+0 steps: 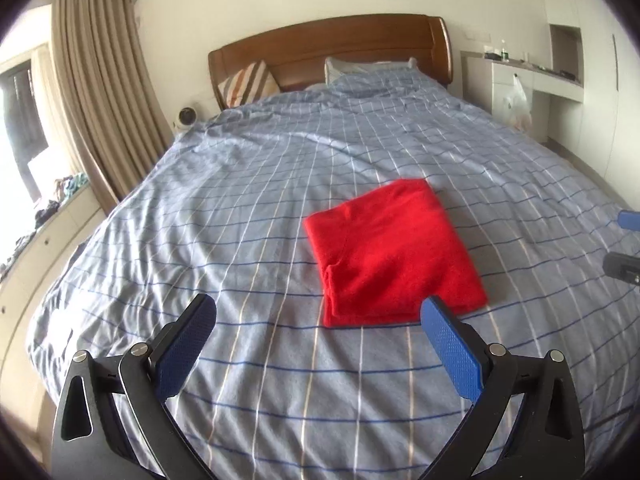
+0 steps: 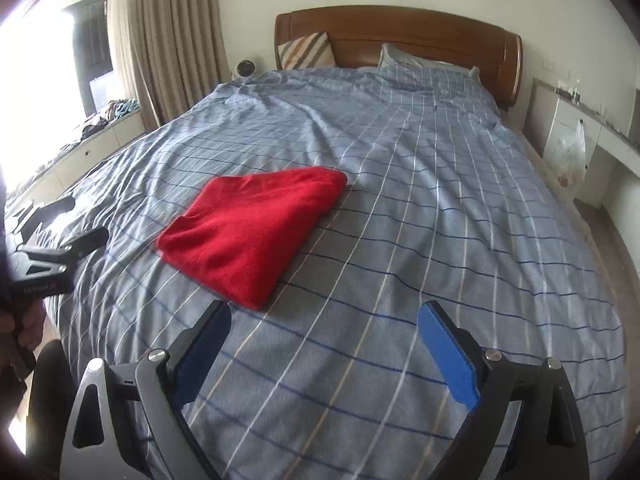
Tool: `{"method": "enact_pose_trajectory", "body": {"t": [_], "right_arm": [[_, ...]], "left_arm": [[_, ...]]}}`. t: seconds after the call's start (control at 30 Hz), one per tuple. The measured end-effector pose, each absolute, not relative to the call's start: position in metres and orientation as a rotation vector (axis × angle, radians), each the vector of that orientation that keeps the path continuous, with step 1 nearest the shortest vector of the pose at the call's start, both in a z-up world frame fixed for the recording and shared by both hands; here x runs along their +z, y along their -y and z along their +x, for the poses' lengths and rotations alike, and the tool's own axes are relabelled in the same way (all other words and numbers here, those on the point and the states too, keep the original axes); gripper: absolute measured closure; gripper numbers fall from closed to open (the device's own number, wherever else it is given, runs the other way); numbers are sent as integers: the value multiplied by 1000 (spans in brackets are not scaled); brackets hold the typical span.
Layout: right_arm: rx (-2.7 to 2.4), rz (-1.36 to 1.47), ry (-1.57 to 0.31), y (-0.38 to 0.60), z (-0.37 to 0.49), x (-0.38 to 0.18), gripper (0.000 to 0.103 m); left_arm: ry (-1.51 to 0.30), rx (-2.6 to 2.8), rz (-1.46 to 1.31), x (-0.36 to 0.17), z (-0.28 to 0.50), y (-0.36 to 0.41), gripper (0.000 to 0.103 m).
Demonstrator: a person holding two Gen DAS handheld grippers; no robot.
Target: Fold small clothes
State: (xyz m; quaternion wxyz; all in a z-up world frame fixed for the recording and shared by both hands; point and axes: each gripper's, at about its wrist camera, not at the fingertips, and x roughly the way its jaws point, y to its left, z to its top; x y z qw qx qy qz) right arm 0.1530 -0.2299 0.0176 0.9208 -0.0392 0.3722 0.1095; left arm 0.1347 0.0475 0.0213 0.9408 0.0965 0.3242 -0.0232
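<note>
A red garment (image 1: 394, 250) lies folded into a flat rectangle on the blue checked bedspread (image 1: 240, 184). In the left wrist view my left gripper (image 1: 318, 308) is open, hovering above the bed just short of the garment's near edge, with nothing between its blue pads. In the right wrist view the same red garment (image 2: 256, 236) sits ahead and to the left of my right gripper (image 2: 324, 314), which is open and empty above the bedspread (image 2: 440, 220). The left gripper (image 2: 84, 220) shows at the left edge there, the right gripper's fingers (image 1: 628, 220) at the right edge of the left view.
A wooden headboard (image 1: 332, 48) with a striped cushion (image 1: 250, 82) and a pillow (image 1: 352, 70) closes the far end. Curtains (image 1: 100, 92) and a low cabinet with clutter (image 1: 52, 208) run along the left. A white desk with a hanging plastic bag (image 1: 518, 104) stands right.
</note>
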Motion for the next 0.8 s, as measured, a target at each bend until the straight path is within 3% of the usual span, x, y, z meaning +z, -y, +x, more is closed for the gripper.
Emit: {"method": "enact_pose_trajectory", "body": {"t": [0.2, 0.8], "right_arm": [[199, -117, -751, 233, 85, 52, 4], [215, -69, -790, 177, 20, 39, 1]], "left_arm": [[-658, 68, 176, 40, 87, -33, 1], [-779, 13, 100, 34, 30, -30, 0]]}}
